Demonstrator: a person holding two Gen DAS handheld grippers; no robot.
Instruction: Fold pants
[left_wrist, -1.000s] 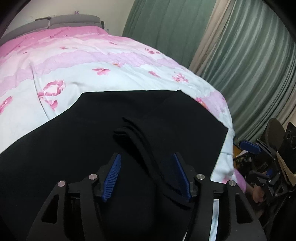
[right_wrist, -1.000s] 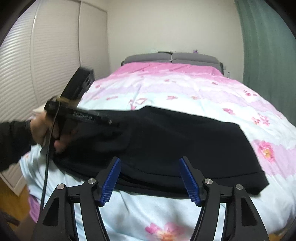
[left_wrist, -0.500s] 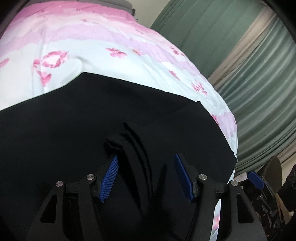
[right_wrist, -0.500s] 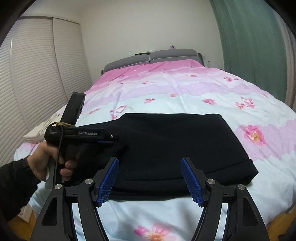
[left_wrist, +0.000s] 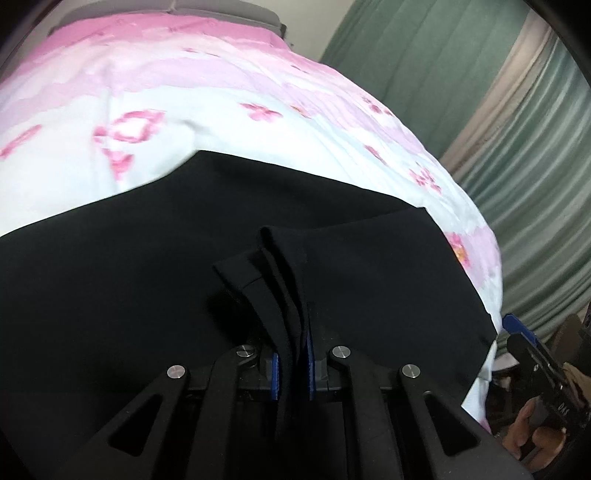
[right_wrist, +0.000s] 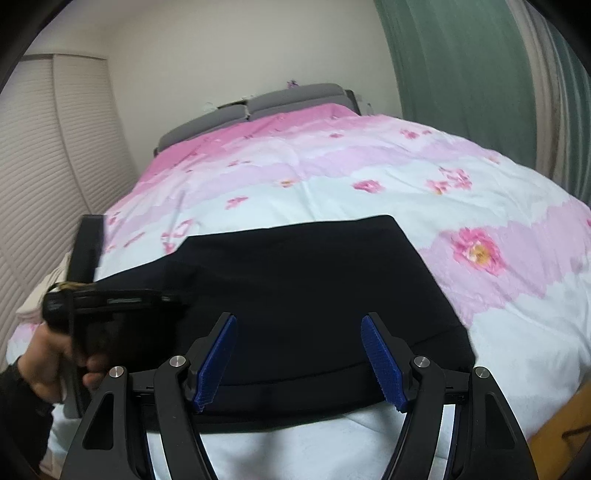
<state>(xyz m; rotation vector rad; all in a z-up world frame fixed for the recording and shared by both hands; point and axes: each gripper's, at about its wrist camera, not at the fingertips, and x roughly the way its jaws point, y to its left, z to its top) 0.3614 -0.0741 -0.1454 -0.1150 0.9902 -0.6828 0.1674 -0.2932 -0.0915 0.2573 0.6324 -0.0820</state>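
Observation:
Black pants (left_wrist: 110, 280) lie folded flat across the near end of the bed, also in the right wrist view (right_wrist: 314, 280). My left gripper (left_wrist: 291, 363) is shut on a bunched ridge of the pants' near left edge (left_wrist: 284, 266); the layered fabric stands up between its blue pads. In the right wrist view the left gripper (right_wrist: 110, 299) shows at the pants' left end, held by a hand. My right gripper (right_wrist: 301, 354) is open and empty, hovering just above the pants' near edge, right of the left gripper.
The bed has a pink and white floral cover (right_wrist: 369, 173) and a grey headboard (right_wrist: 258, 107). Green curtains (right_wrist: 461, 74) hang to the right, white louvred doors (right_wrist: 48, 184) to the left. A wooden floor (right_wrist: 565, 424) shows at the bed's near right corner.
My left gripper has closed on the raised fold of the pants; it was open around it before. My right gripper has moved closer to the pants' near edge and stays open.

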